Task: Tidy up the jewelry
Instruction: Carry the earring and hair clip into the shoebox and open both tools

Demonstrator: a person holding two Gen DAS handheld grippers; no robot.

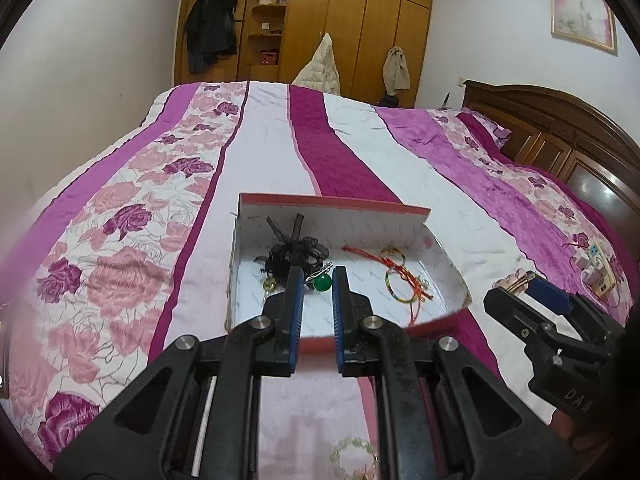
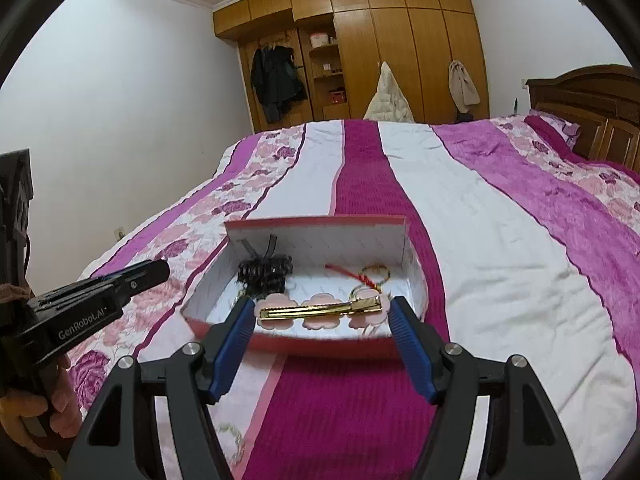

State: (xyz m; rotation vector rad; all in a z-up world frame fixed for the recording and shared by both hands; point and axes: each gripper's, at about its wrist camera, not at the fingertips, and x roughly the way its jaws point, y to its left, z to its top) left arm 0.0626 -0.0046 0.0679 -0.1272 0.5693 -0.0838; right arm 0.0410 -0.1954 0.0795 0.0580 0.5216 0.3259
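Observation:
A white box with a red rim (image 1: 424, 216) (image 2: 320, 220) lies open on the bed. In it are a black lace hair tie (image 1: 294, 256) (image 2: 266, 274), a green bead pendant (image 1: 322, 282), and a red cord with a multicoloured bangle (image 1: 400, 280) (image 2: 366, 276). My left gripper (image 1: 317, 274) hovers over the box's near edge, shut, with nothing seen between its pads. My right gripper (image 2: 321, 308) is shut on a gold hair clip with pink flowers (image 2: 320, 306), gripped by its ends just above the box's front rim. That gripper (image 1: 520, 286) also shows in the left wrist view, to the right of the box.
A pale beaded bracelet (image 1: 354, 452) (image 2: 232, 436) lies on the striped floral bedspread (image 1: 140, 280) in front of the box. A power strip with chargers (image 1: 596, 276) sits near the wooden headboard (image 1: 560, 140). A wardrobe (image 2: 400, 60) stands beyond the bed.

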